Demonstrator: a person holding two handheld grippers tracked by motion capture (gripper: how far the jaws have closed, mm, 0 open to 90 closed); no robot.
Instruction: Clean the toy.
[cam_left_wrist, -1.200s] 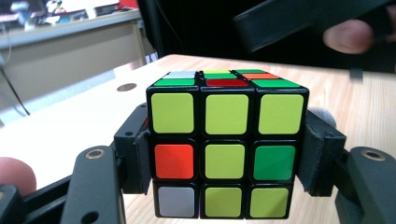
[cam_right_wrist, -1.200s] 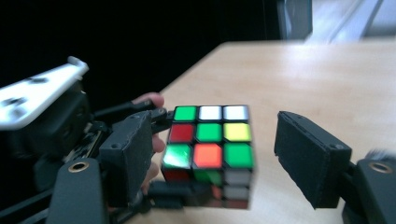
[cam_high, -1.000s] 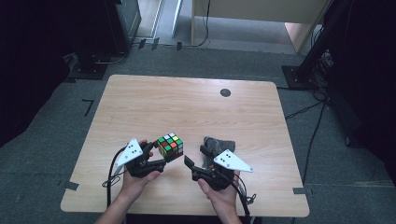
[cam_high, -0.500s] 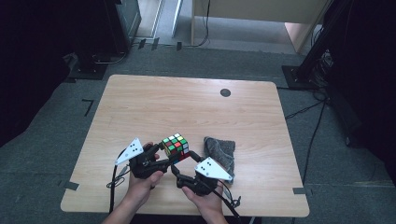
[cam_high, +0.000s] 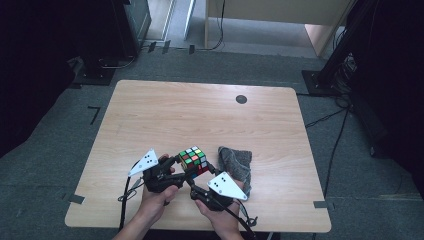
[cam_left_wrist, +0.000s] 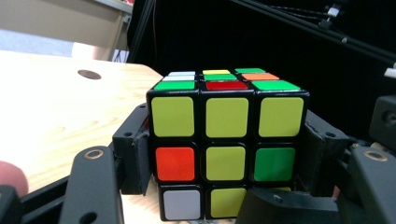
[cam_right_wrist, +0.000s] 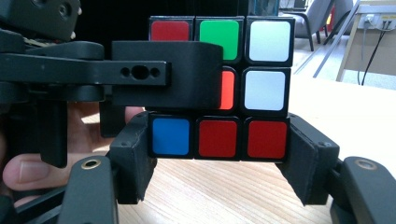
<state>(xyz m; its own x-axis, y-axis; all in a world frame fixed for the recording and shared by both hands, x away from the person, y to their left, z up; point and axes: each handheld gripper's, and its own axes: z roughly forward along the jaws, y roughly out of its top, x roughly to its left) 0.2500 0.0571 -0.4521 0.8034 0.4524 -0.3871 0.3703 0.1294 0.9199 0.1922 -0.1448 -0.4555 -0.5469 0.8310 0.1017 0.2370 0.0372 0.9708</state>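
A scrambled Rubik's cube (cam_high: 194, 159) is held low over the near part of the wooden table (cam_high: 200, 115). My left gripper (cam_high: 180, 167) comes from the left and is shut on it. In the left gripper view its pads (cam_left_wrist: 135, 158) press the sides of the cube (cam_left_wrist: 224, 140). My right gripper (cam_high: 196, 176) comes from below right. Its jaws have just been closing, and its pads (cam_right_wrist: 133, 156) clamp the bottom layer of the cube (cam_right_wrist: 219, 137). The left gripper's jaw (cam_right_wrist: 163, 74) crosses the cube's upper left there.
A crumpled grey cloth (cam_high: 236, 161) lies just right of the cube, beside my right hand. A small dark round hole (cam_high: 241, 99) sits near the table's far right. Dark stands and cables surround the table on the grey floor.
My right gripper has moved left from the grey cloth to the cube and closed on its bottom layer. The left gripper has kept its hold and barely moved.
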